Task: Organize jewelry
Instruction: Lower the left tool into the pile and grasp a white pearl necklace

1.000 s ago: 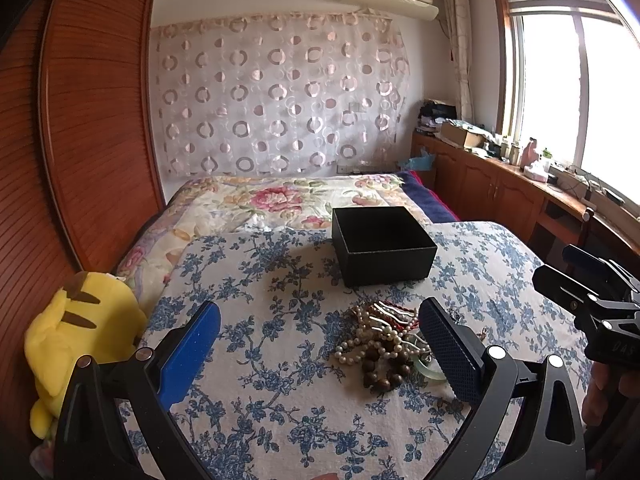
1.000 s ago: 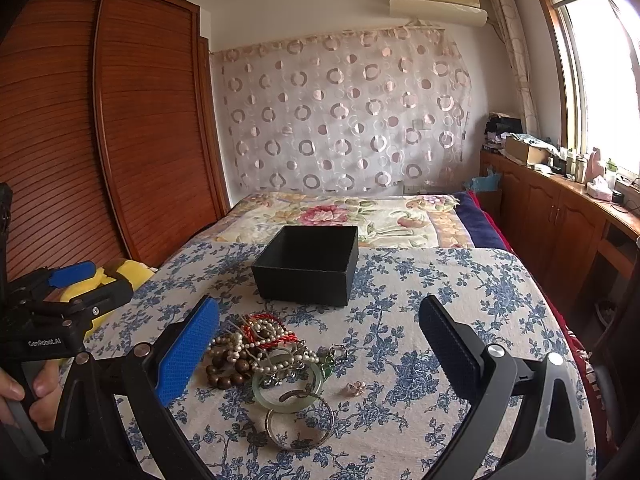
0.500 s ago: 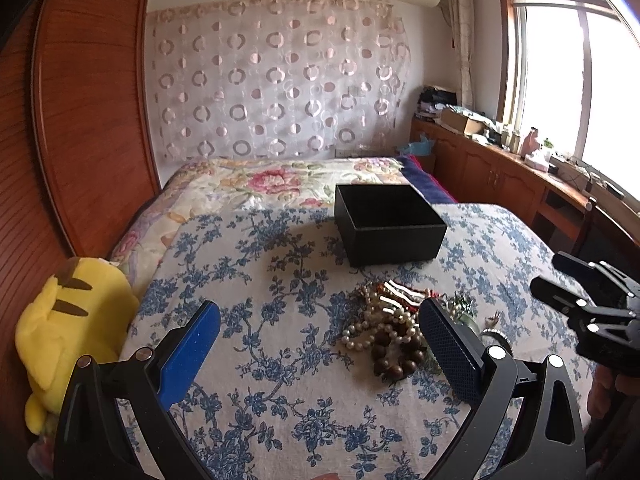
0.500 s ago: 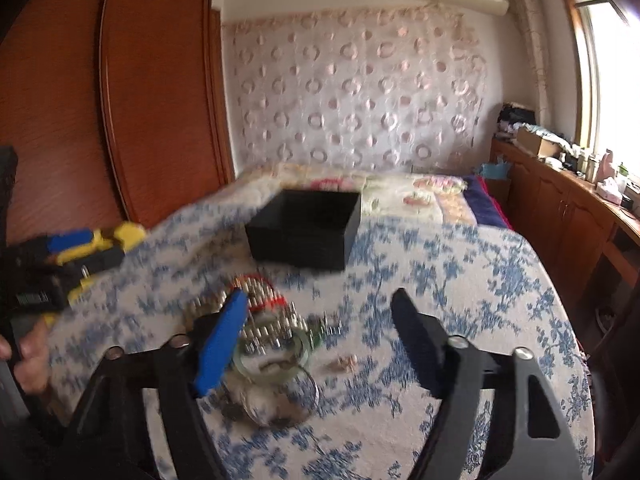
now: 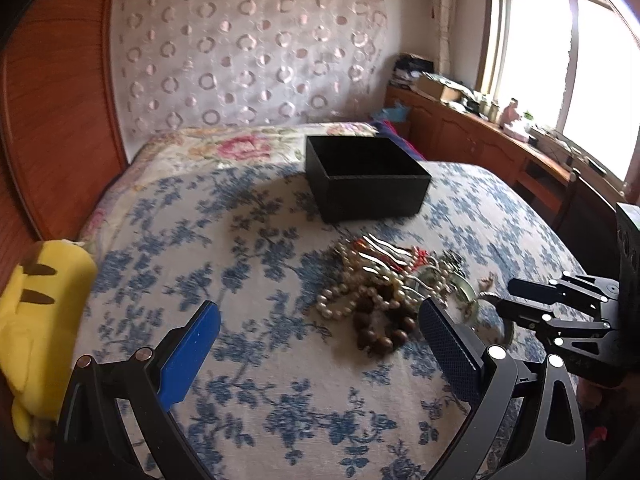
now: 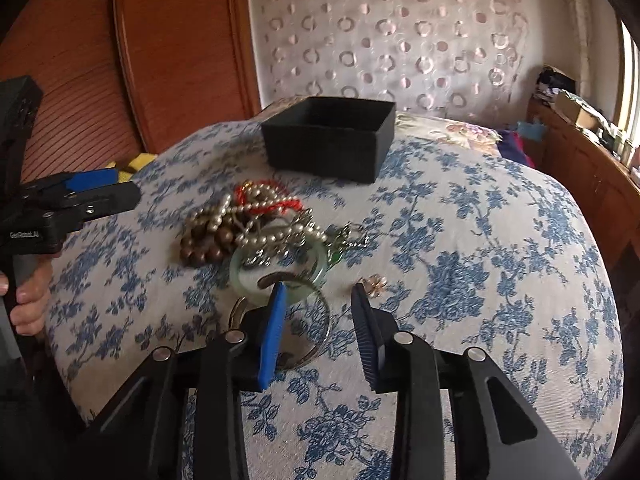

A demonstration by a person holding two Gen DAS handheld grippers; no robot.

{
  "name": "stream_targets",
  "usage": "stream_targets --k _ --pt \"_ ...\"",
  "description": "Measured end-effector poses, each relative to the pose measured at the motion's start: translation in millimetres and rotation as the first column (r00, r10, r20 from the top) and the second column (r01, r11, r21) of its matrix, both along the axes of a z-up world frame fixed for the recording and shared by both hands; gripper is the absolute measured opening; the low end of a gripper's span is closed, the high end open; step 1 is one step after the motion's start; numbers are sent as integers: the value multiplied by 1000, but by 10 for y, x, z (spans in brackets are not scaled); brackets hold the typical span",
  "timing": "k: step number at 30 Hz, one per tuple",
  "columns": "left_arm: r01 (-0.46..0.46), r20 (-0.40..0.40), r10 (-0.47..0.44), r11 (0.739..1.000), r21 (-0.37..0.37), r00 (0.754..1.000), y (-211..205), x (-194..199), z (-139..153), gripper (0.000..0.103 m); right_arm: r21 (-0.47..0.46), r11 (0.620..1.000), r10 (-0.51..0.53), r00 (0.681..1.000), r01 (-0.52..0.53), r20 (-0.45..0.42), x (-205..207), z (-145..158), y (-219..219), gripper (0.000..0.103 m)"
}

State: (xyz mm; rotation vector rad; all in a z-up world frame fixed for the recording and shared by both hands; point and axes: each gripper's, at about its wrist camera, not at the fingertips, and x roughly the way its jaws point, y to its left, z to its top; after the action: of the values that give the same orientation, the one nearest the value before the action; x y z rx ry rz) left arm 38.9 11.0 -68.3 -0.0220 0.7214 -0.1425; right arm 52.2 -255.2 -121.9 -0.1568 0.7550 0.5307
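Jewelry [image 6: 256,232] lies in a tangled heap on my bed's blue-flowered cover [image 6: 460,280], near the middle, just in front of an open black box [image 6: 328,140] that sits farther away and apart from the heap. In the pile I can make out pearl strands, a red beaded string, a dark wooden bead bracelet [image 6: 204,246] on the left, and a pale green bangle [image 6: 280,276] on the near side with a thin metal ring [image 6: 324,332] lying nearer still. My right gripper [image 6: 318,292] hangs tilted down over that near edge, its jaws narrowing; the metal ring's arc shows in the gap between them, but the pads press on nothing. A tiny pinkish trinket [image 6: 374,282] rests just right of its right finger. My left gripper [image 5: 320,316] hovers at the heap's left side with its jaws spread wide and empty. Far left, a yellow plush toy [image 5: 36,320] leans at the bed's edge.
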Motion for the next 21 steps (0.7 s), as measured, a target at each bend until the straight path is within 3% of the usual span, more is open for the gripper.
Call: stream_targets --k 2,10,18,21 --pt "20 -15 -20 1000 -1 1000 -50 39 -34 94 -8 1000 5 1000 -5 -7 2 -19 13 35" --pt "100 -85 -102 995 -20 991 -275 251 -163 65 -1 1000 20 999 -20 -50 73 -109 -18 35" --pt "136 -150 -142 989 -50 978 -494 484 -271 31 6 999 36 997 -36 -62 72 -134 -16 35" --pt "116 -154 -120 993 -33 981 -524 533 -289 29 13 999 34 997 -33 -67 82 -146 -22 35"
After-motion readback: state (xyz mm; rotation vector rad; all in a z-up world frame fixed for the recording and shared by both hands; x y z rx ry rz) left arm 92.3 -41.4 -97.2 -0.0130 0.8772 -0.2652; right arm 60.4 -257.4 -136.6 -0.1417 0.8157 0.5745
